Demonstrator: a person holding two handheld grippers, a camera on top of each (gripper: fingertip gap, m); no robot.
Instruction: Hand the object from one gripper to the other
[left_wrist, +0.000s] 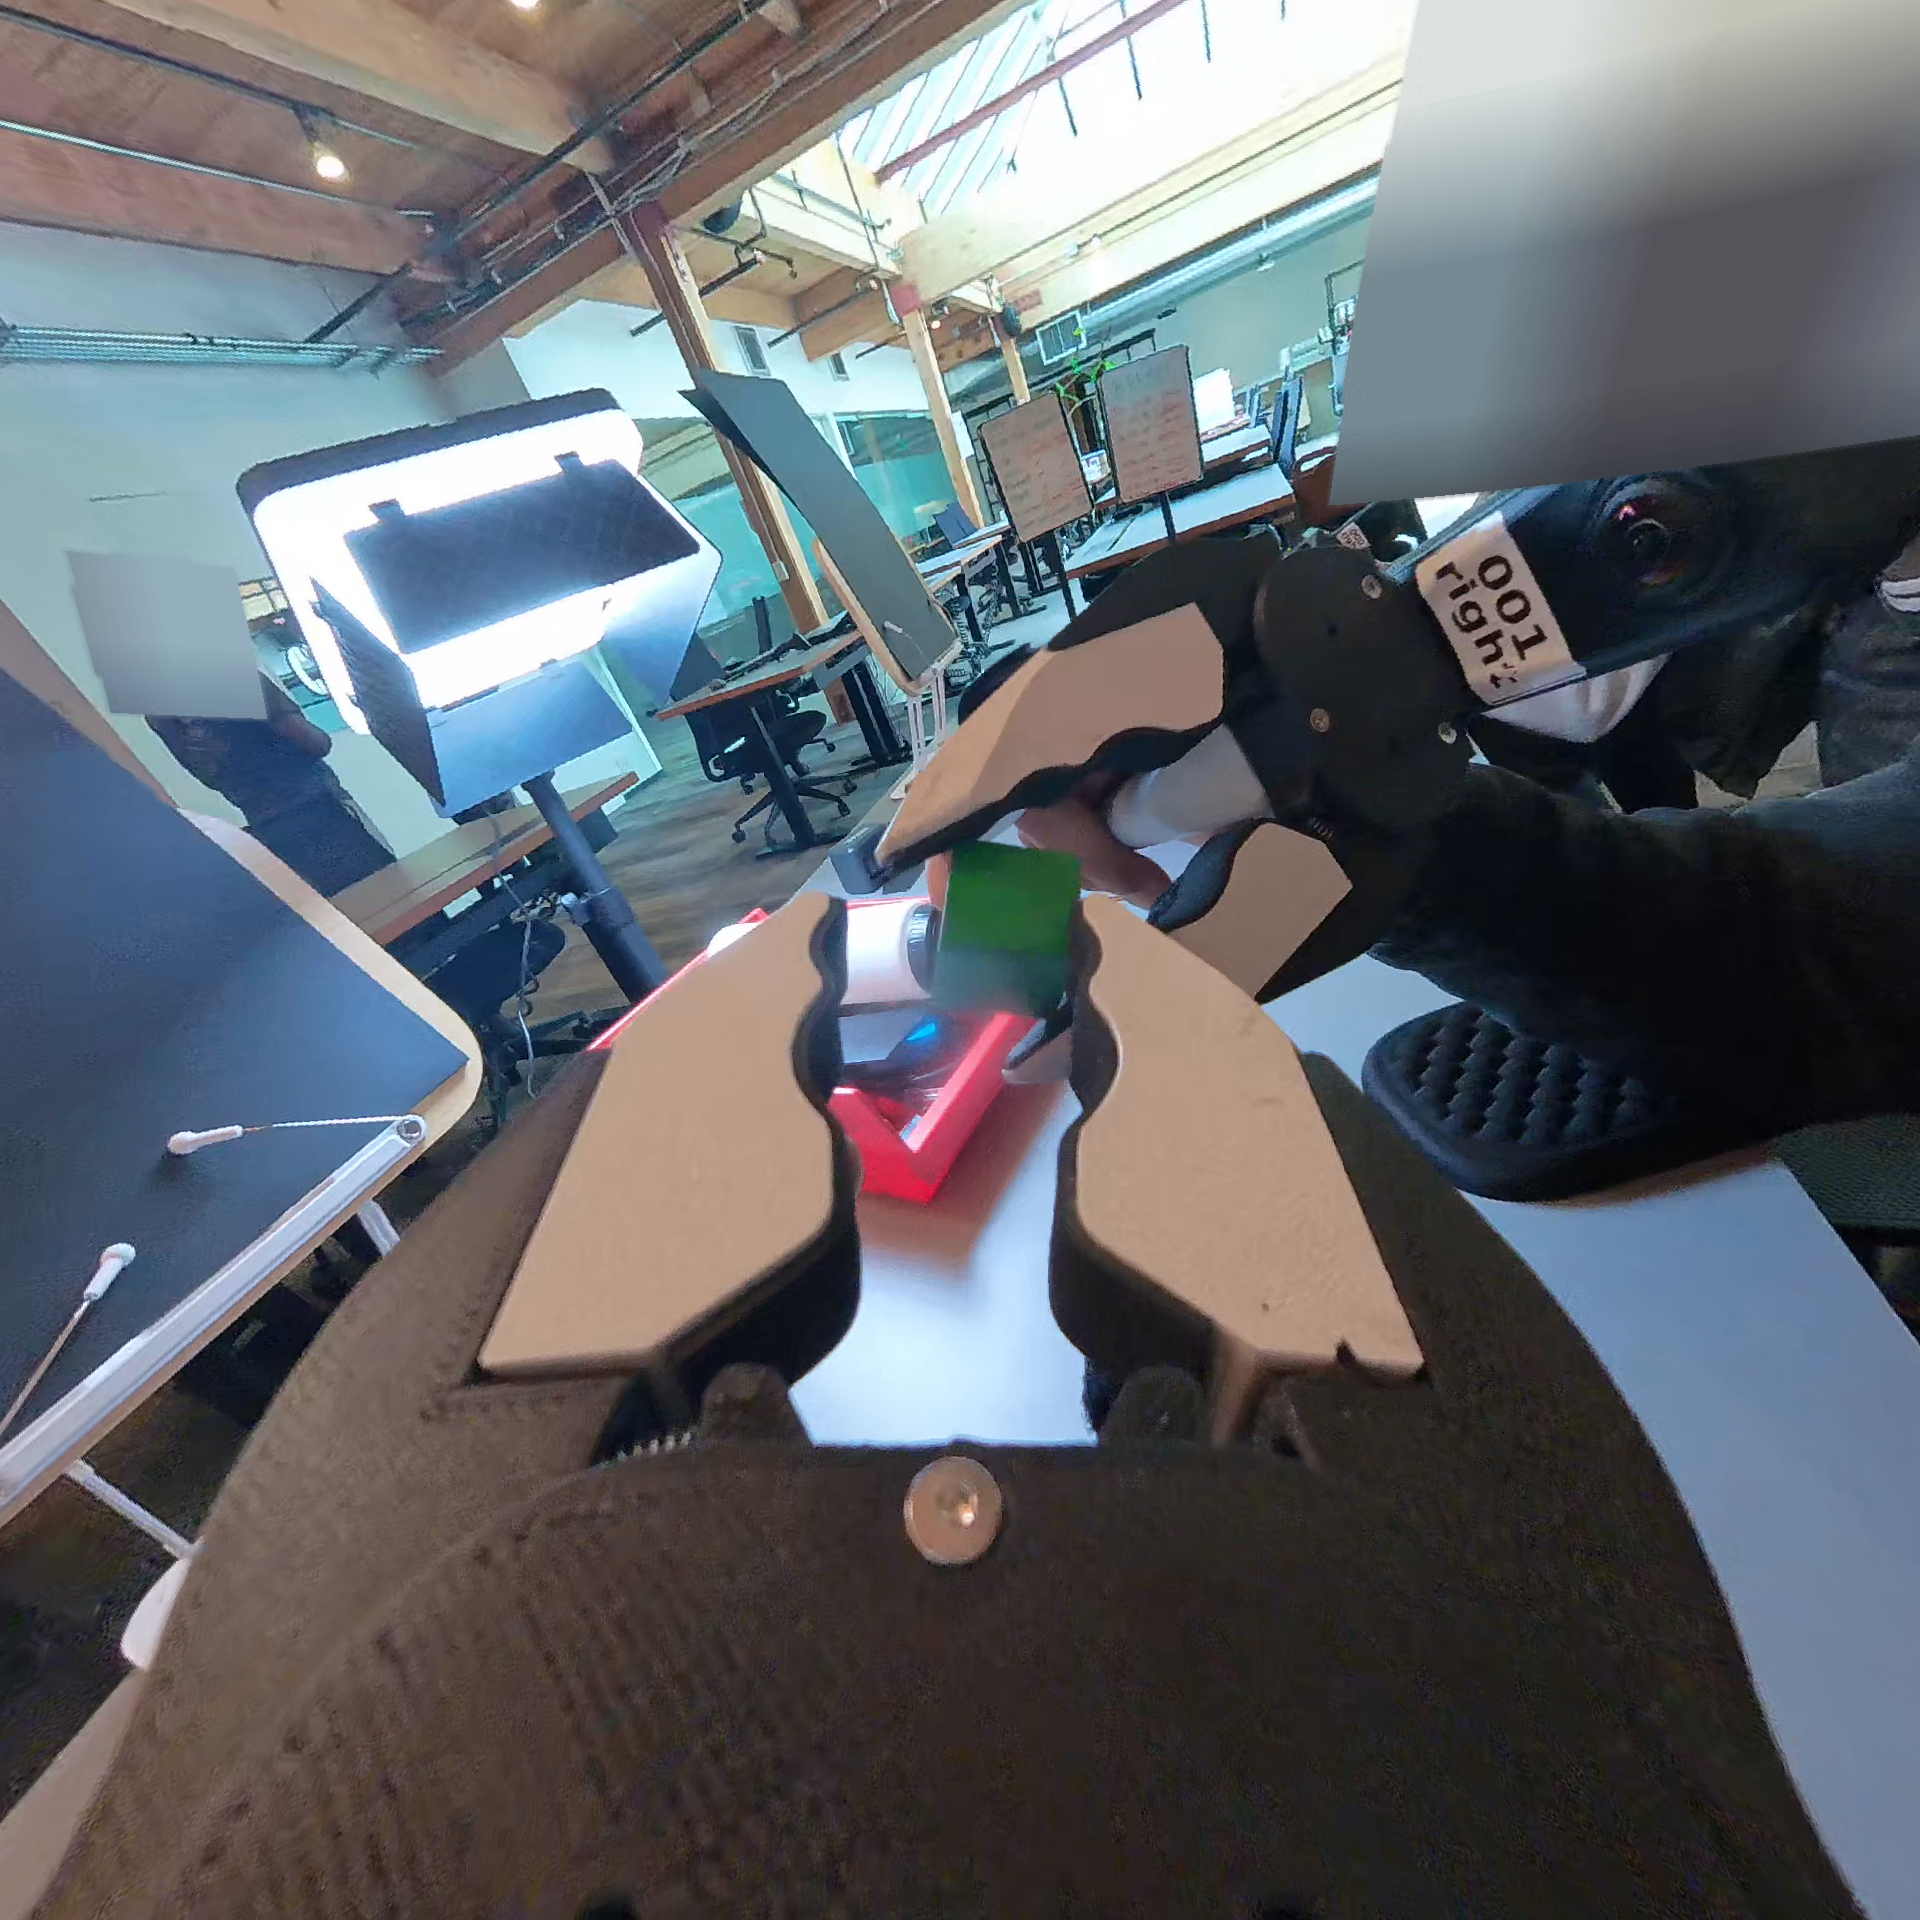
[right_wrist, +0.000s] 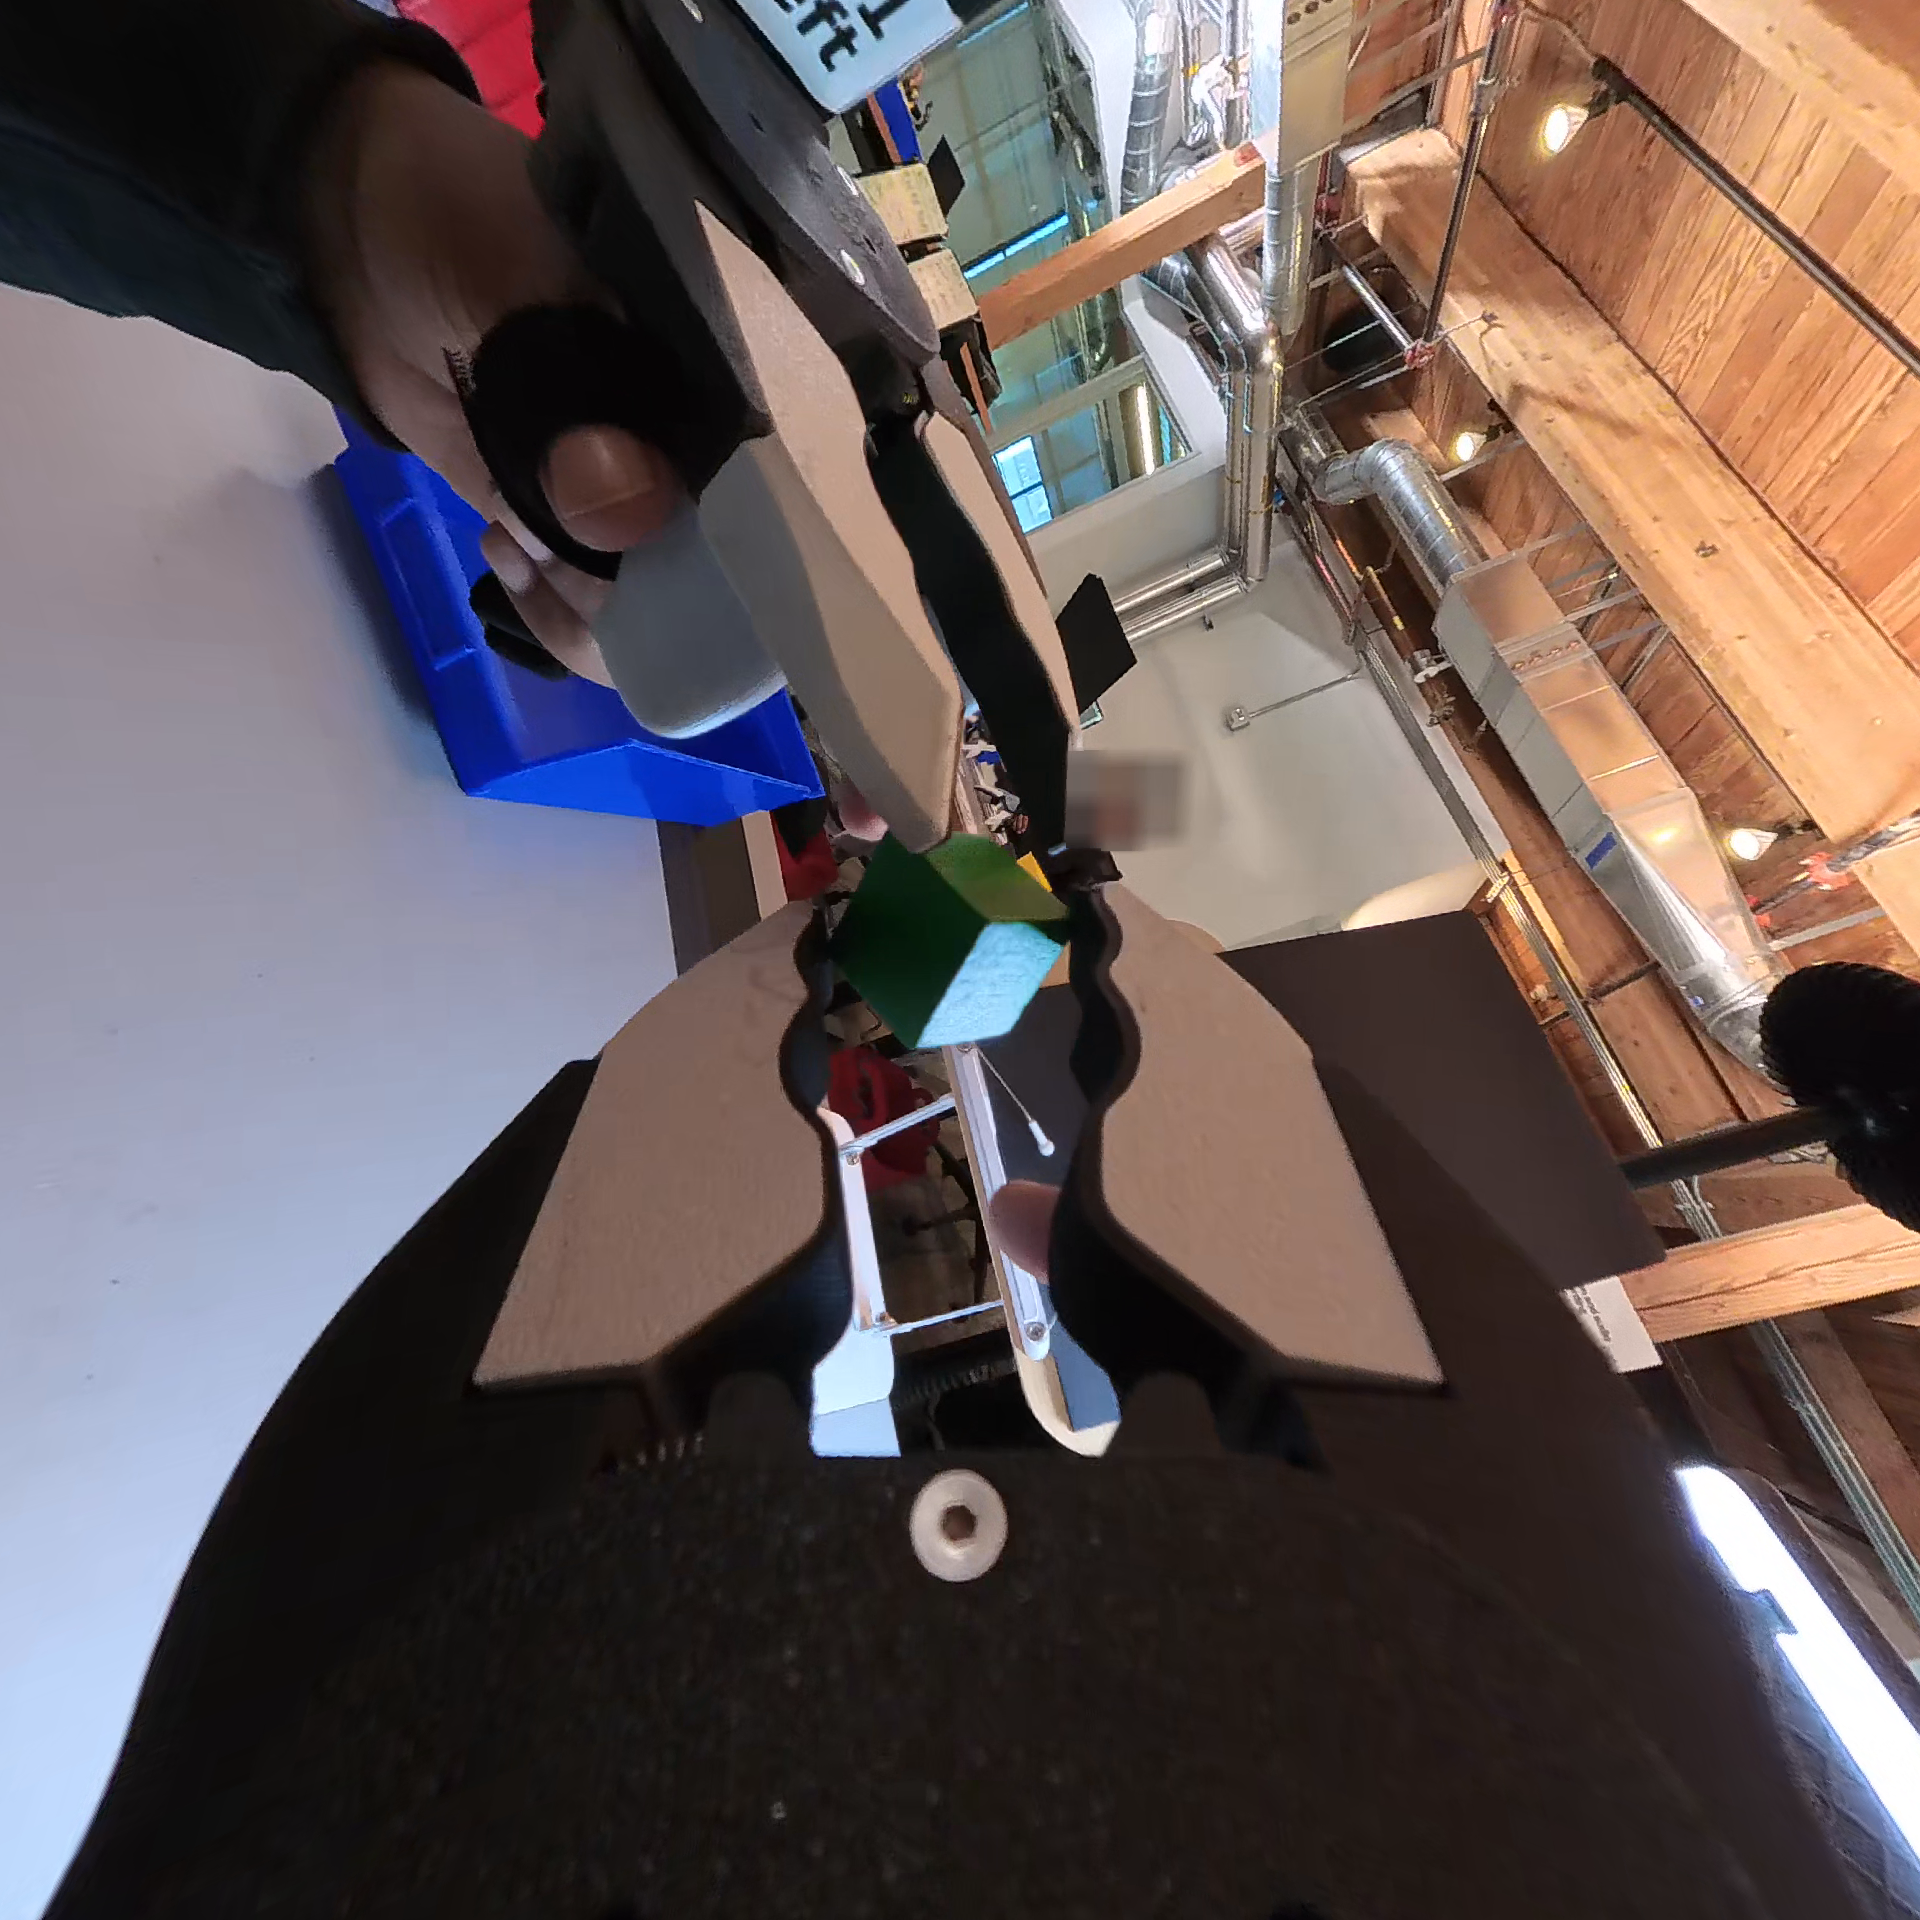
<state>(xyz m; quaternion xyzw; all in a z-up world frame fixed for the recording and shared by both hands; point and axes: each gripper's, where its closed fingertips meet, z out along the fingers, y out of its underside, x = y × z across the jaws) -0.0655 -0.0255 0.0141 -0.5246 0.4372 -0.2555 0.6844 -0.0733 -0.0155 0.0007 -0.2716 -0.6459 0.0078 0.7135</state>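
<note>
A green block (left_wrist: 1008, 935) hangs in the air above the table, between both grippers. In the right wrist view the block (right_wrist: 935, 956) fills the gap between the fingertips of my right gripper (right_wrist: 951, 940), which is shut on it corner to corner. My left gripper (left_wrist: 956, 914) stands around the same block with its jaws apart. The block lies against its right finger and a gap shows on the left side. In the right wrist view the left gripper (right_wrist: 987, 844) comes in from above, its tips at the block's far end. In the left wrist view the right gripper (left_wrist: 1034, 883) reaches in from the upper right.
A red tray (left_wrist: 935, 1143) with a white roll (left_wrist: 883, 961) sits on the white table (left_wrist: 1662, 1351) below the block. A blue bin (right_wrist: 540, 707) stands on the table behind the left gripper. A black mesh chair part (left_wrist: 1507, 1101) and a lit lamp panel (left_wrist: 488, 561) are nearby. My left and right fingertips are right by each other.
</note>
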